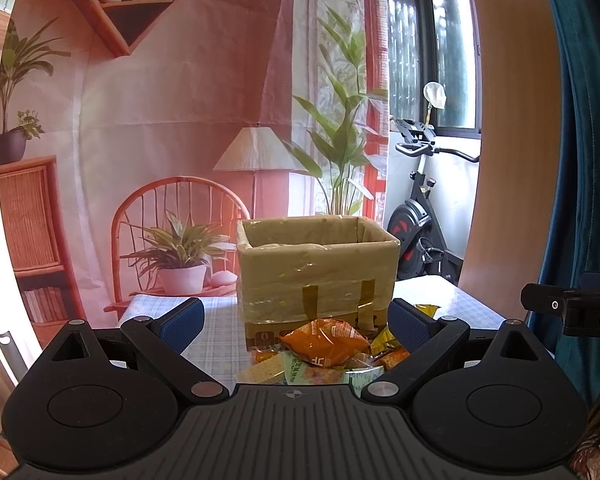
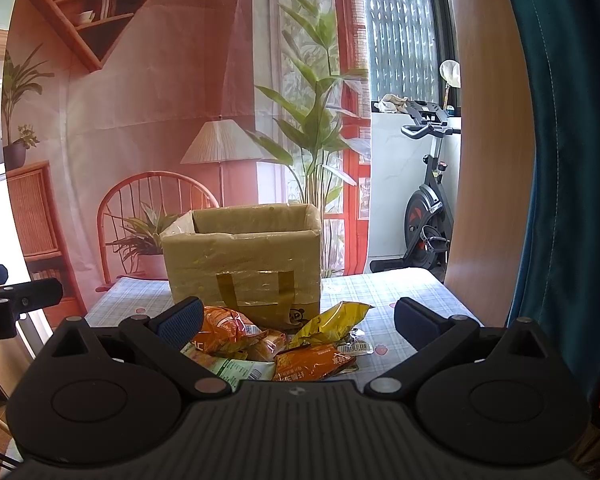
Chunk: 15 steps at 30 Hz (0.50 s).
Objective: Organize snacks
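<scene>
An open cardboard box [image 1: 316,276] wrapped in clear tape stands on the checked tablecloth [image 1: 216,332]; it also shows in the right wrist view [image 2: 244,264]. A pile of snack packets lies in front of it: an orange packet [image 1: 326,346] on top, a green-white packet [image 1: 312,372], crackers [image 1: 266,370]. In the right wrist view the pile shows an orange packet [image 2: 224,330], a yellow packet [image 2: 332,324], another orange packet [image 2: 312,362] and a green-white one [image 2: 236,370]. My left gripper [image 1: 296,322] is open and empty above the pile. My right gripper [image 2: 298,318] is open and empty, just short of the pile.
A printed backdrop of a room hangs behind the table. An exercise bike [image 2: 430,208] stands at the back right by the window. A wooden panel [image 2: 488,140] and teal curtain [image 2: 572,160] are on the right. The other gripper's body shows at each view's edge [image 1: 580,308].
</scene>
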Tool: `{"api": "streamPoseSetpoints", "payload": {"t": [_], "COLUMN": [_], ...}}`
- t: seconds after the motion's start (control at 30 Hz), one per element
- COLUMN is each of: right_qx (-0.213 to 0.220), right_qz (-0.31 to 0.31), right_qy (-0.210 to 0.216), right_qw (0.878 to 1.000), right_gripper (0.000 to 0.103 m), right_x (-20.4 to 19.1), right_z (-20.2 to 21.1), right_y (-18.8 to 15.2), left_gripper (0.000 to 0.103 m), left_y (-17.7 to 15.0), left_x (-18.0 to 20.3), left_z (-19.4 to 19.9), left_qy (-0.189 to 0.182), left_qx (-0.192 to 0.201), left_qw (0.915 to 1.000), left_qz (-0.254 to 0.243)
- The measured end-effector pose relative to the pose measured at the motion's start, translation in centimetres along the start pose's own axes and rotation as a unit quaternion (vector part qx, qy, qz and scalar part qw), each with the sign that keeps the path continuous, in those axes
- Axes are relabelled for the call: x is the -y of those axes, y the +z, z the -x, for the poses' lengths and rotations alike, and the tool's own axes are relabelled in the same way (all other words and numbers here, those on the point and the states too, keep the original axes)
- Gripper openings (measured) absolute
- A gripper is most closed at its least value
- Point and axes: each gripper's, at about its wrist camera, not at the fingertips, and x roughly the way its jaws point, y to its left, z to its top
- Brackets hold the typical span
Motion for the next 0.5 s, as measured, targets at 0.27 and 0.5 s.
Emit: {"api": "streamPoseSetpoints", "payload": {"t": [0.27,0.5], "right_qx": [0.000,0.001], "right_qz": [-0.001,-0.001], "right_qy": [0.000,-0.001], "right_qw": [1.000,1.000], "right_gripper": [0.103,0.103], "right_x": [0.14,0.15], "right_z": [0.00,0.05], "right_y": [-0.12,-0.30], "left_gripper": [0.099,0.099], "left_y": [-0.06,-0.19], "left_x": [0.08,0.25], "left_z": [-0.03,0.08], "left_qy": [-0.001,-0.002], "left_qx": [-0.002,-0.003], "left_qw": [1.0000,1.0000], "left_qz": [0.001,0.001]}}
